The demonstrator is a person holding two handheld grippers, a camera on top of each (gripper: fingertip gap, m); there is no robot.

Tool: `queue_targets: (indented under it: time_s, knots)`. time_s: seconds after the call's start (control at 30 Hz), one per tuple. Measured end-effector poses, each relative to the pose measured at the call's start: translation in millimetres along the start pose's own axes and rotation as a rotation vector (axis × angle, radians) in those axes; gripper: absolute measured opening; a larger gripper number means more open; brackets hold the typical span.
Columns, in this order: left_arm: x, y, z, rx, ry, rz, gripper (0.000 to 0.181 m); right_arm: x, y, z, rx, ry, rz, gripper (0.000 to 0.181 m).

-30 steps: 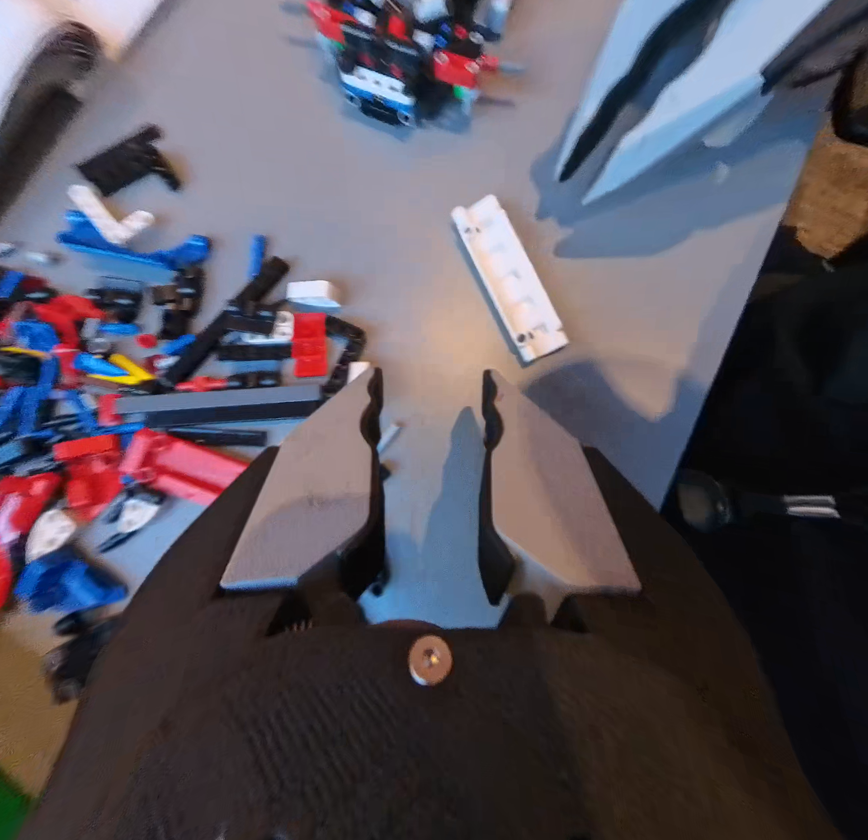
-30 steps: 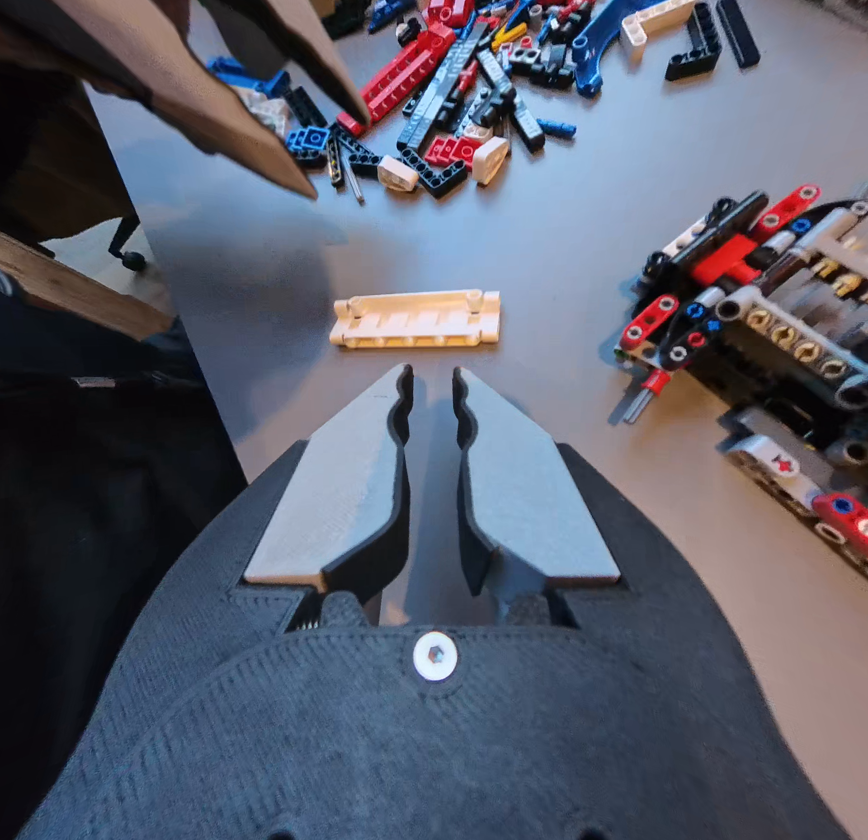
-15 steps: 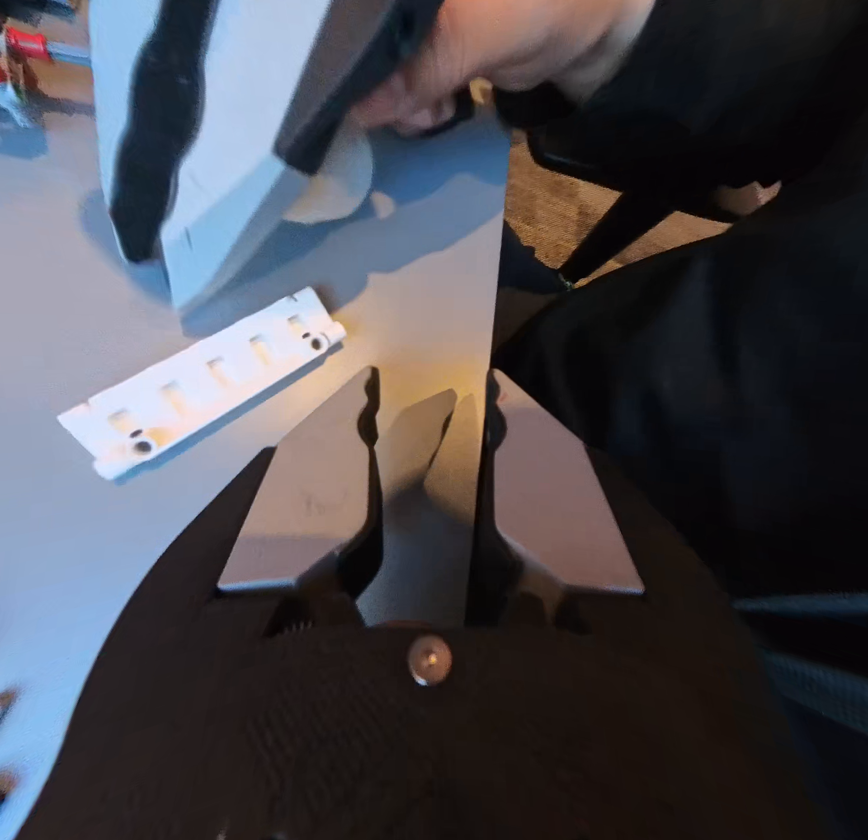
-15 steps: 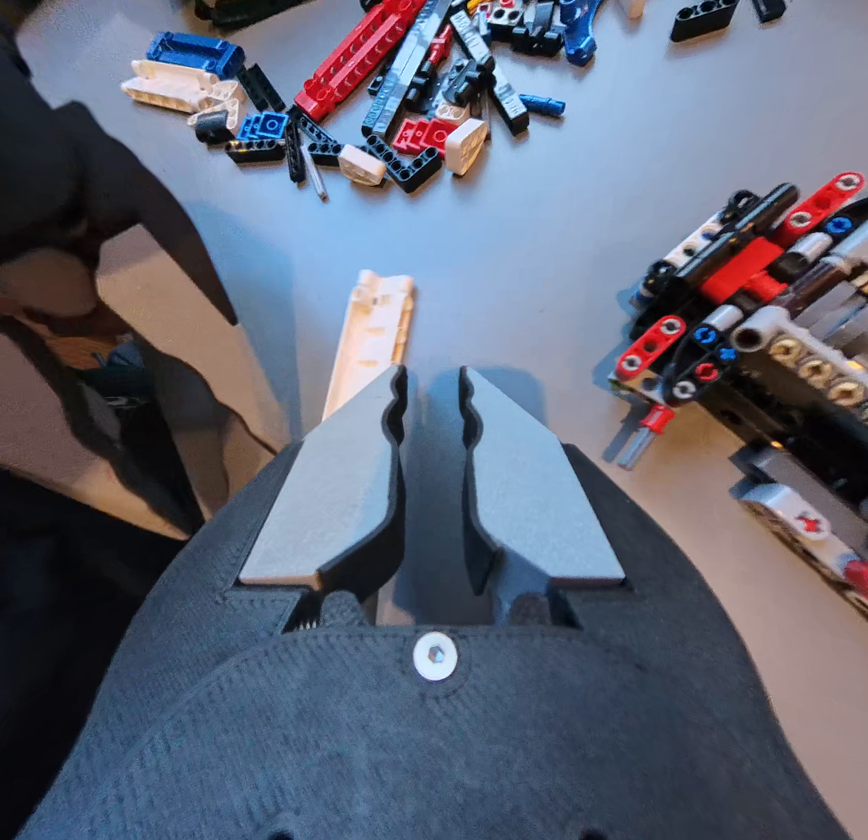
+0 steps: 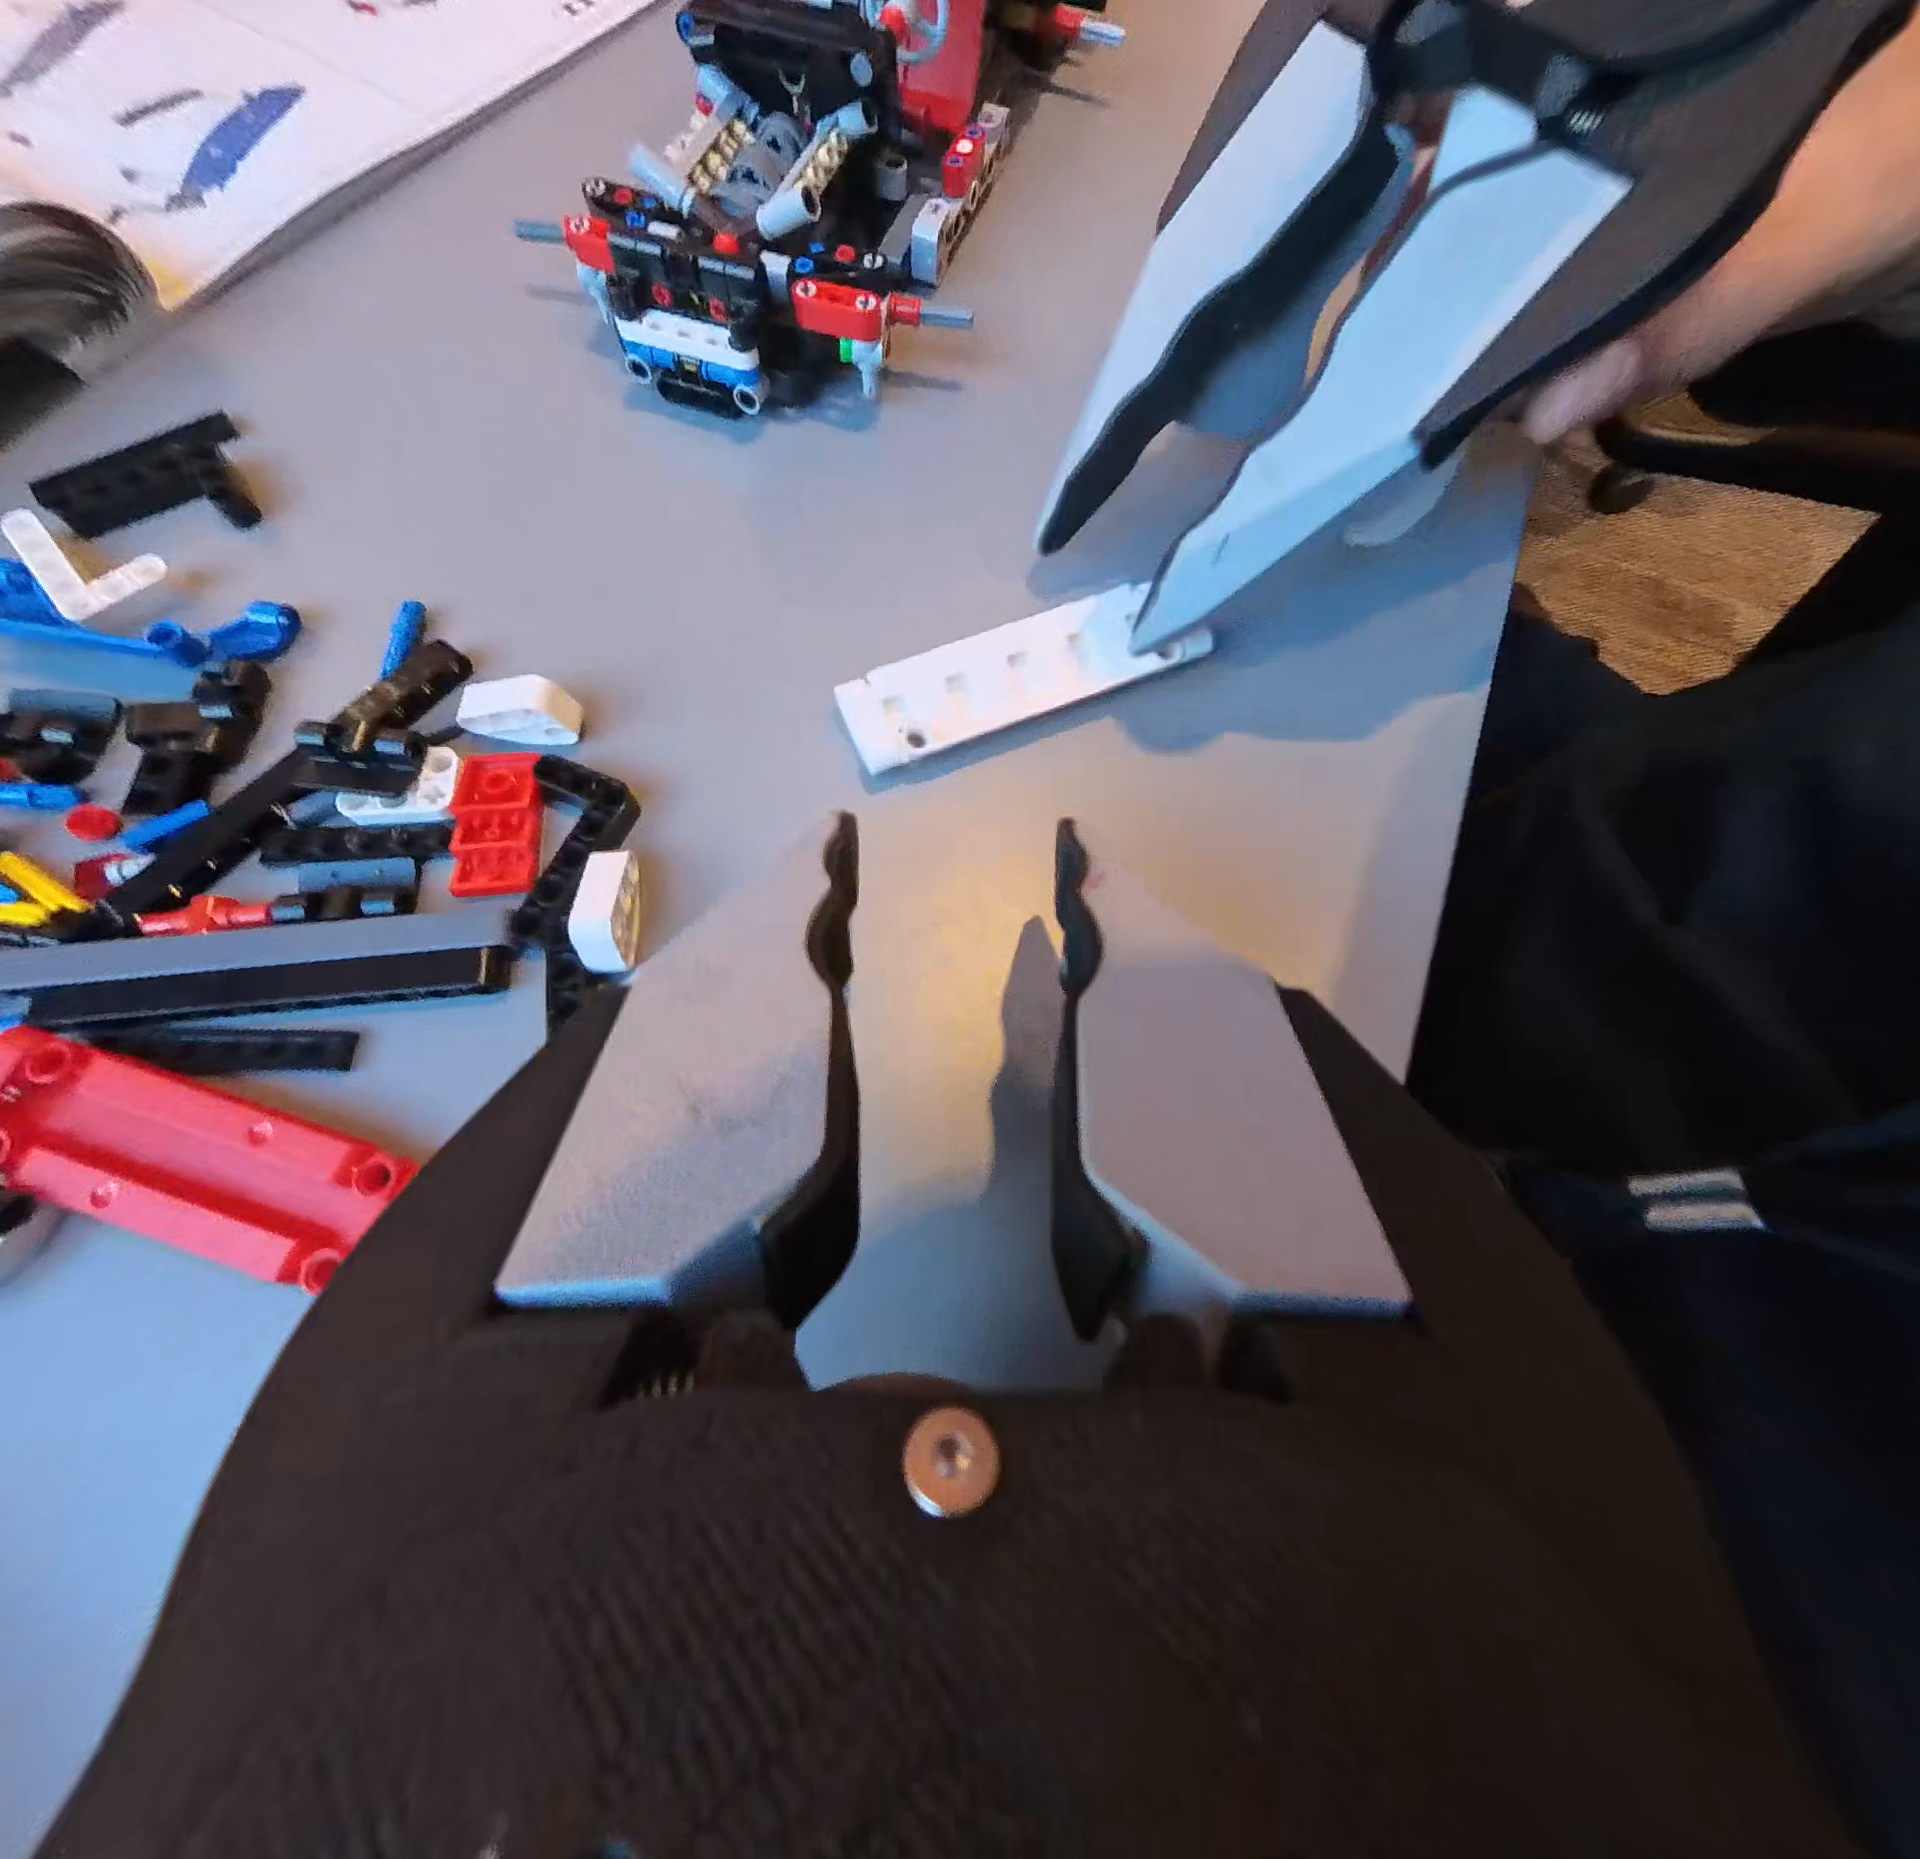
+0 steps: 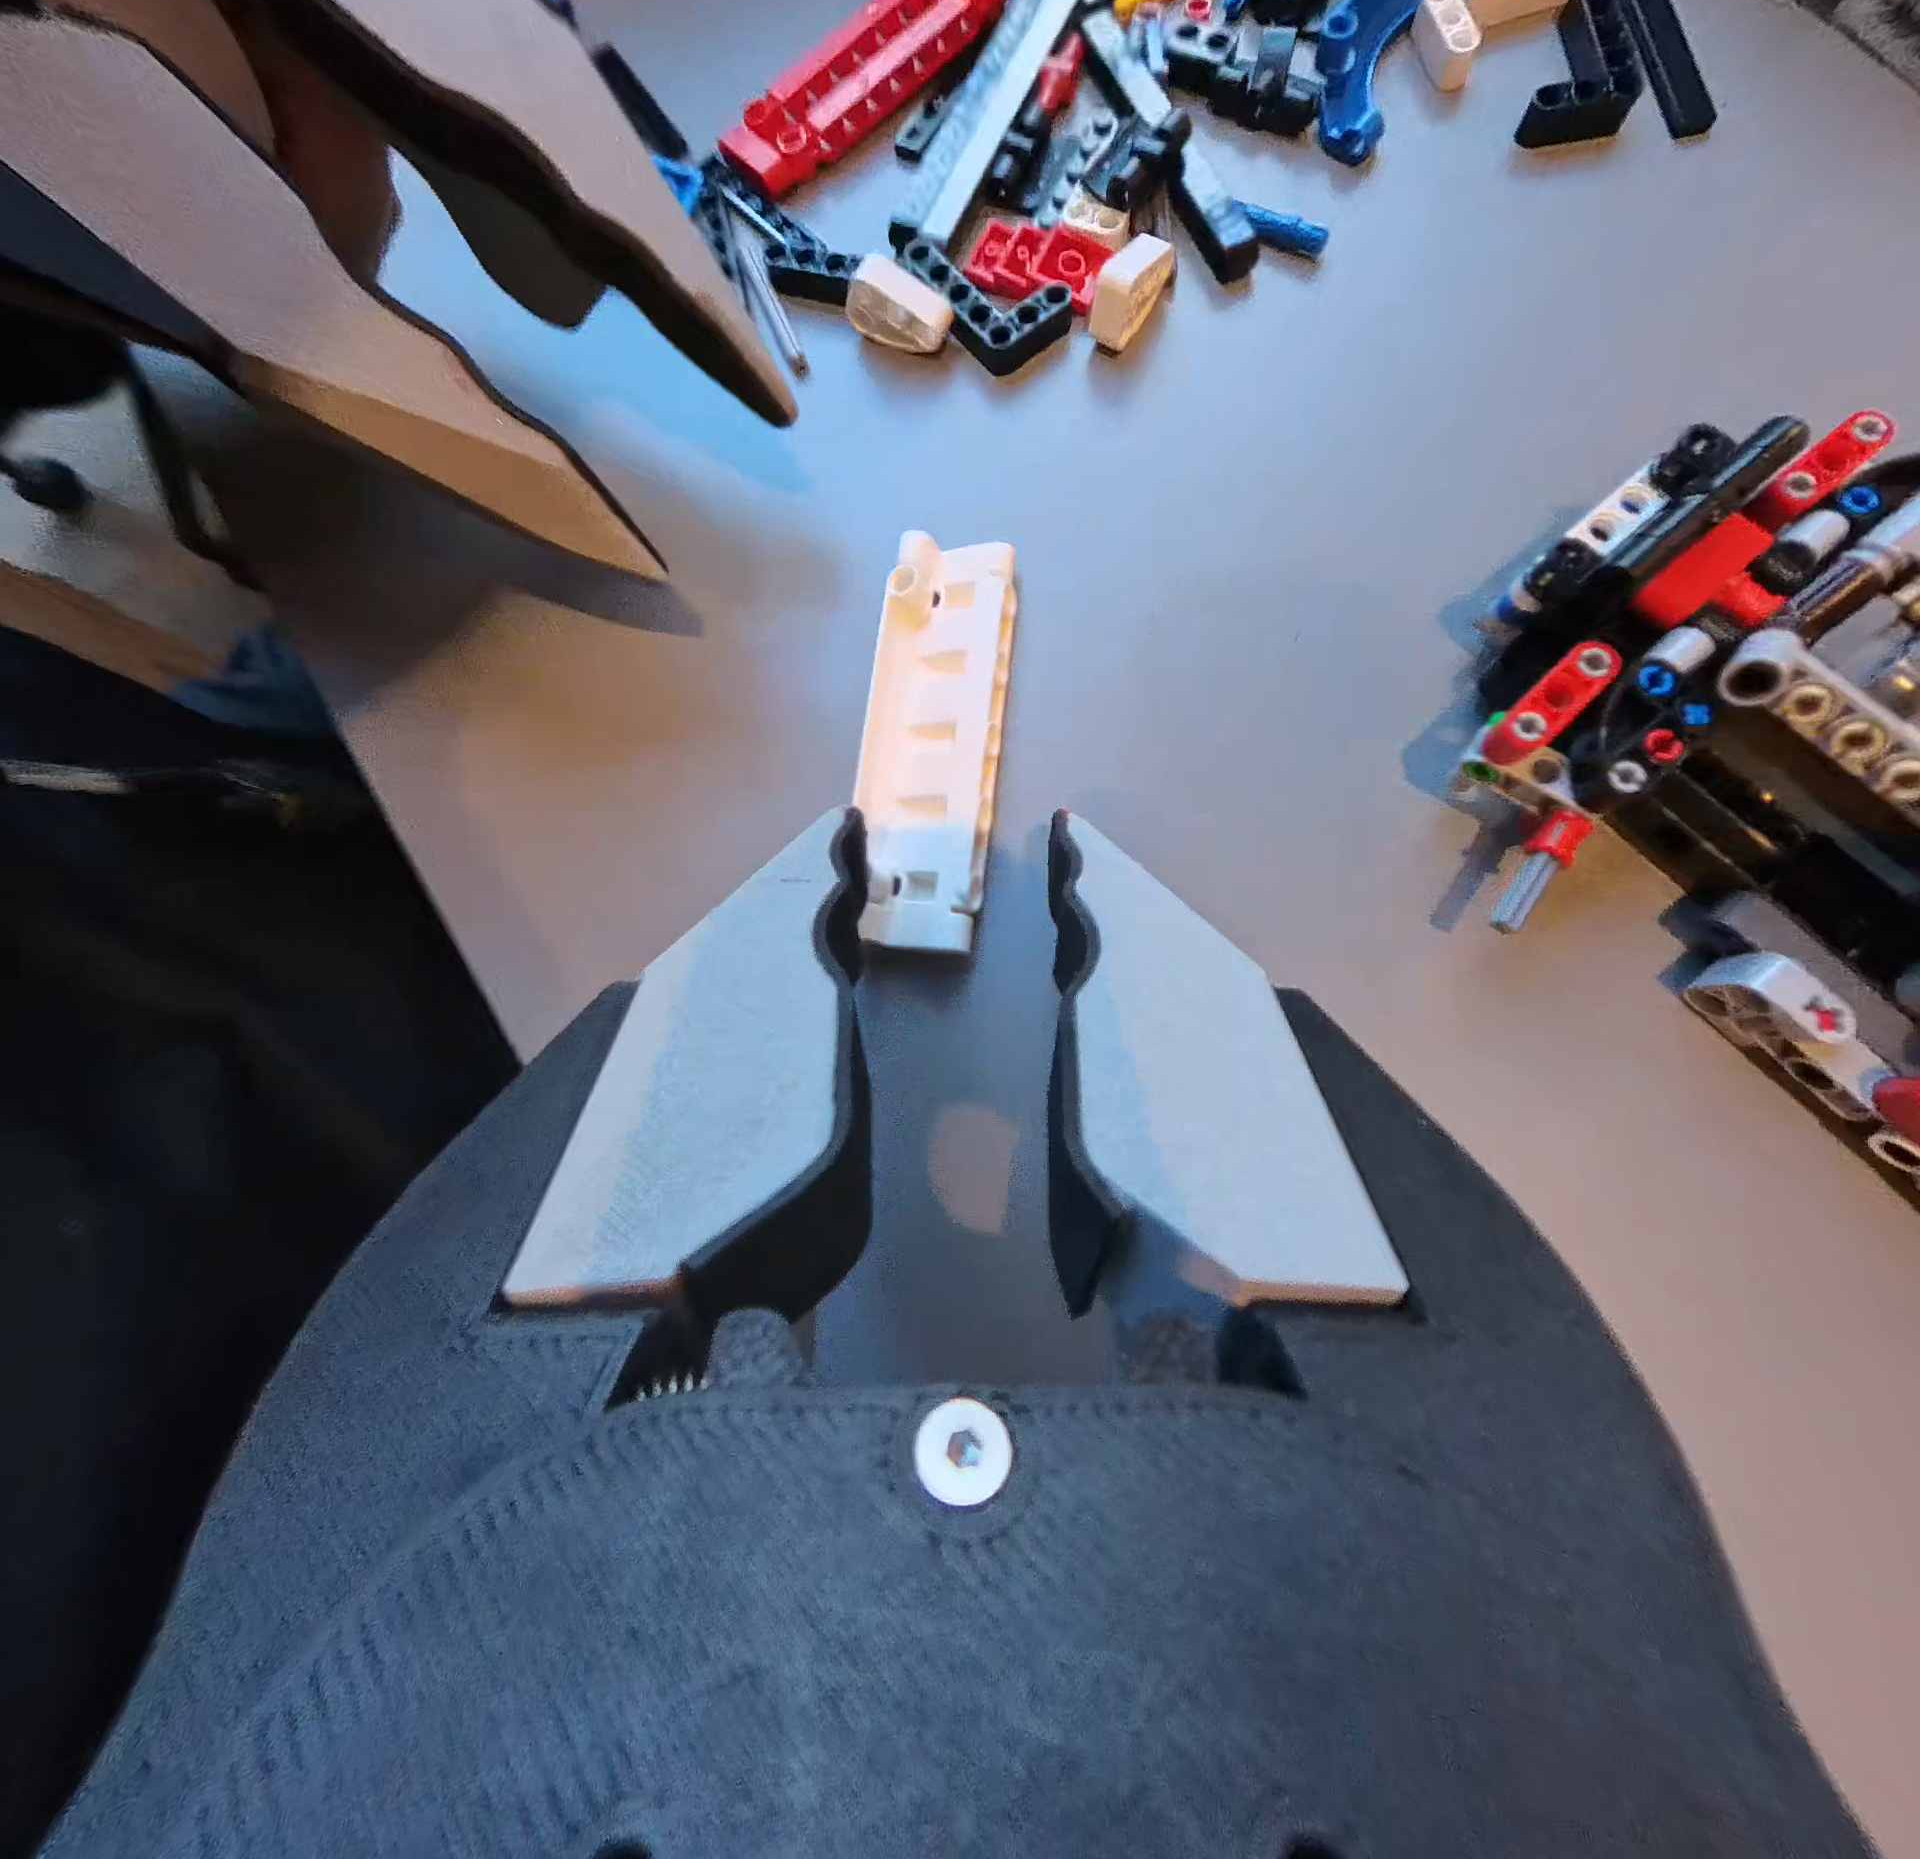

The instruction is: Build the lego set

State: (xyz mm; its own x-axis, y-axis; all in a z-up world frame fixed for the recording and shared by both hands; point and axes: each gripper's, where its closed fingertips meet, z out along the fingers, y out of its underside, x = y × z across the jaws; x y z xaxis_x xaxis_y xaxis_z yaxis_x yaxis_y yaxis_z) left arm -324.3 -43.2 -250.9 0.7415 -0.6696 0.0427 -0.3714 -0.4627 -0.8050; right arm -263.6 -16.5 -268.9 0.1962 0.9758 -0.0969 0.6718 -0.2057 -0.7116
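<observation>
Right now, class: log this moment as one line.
right gripper: open, straddling white panel end | left gripper: open, empty | panel flat on table

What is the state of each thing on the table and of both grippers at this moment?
Left gripper: open, empty, above bare table.
Right gripper: open, its tips at the near end of the white panel, not closed on it.
White panel: lying flat near the table edge, not gripped.
Partly built car: standing on the table, unfinished.
Loose pieces: scattered in a pile, untouched.
Instruction booklet: lying open.
</observation>
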Motion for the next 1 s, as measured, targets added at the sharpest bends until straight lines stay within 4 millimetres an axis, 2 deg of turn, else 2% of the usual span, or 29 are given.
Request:
queue_targets:
  time_s: [0.1,0.3,0.4,0.7,1.0]
  knots:
    - [-1,-1,4,0.016,0.003,0.038,0.034,4,4,9,-0.049,0.062,-0.067,0.031]
    - [-1,-8,-1,0.055,0.039,0.047,0.034,7,2,11,-0.058,0.030,-0.098,0.016]
    - [-9,-8,-2,0.073,0.044,0.016,0.034,8,1,12,-0.056,0.002,-0.136,0.015]
    - [-14,-5,-4,0.080,0.021,-0.023,0.033,26,-1,3,0.043,0.040,-0.281,0.011]
    - [-18,0,6,0.017,0.020,-0.053,0.033,24,-4,2,0.087,0.028,-0.346,0.009]
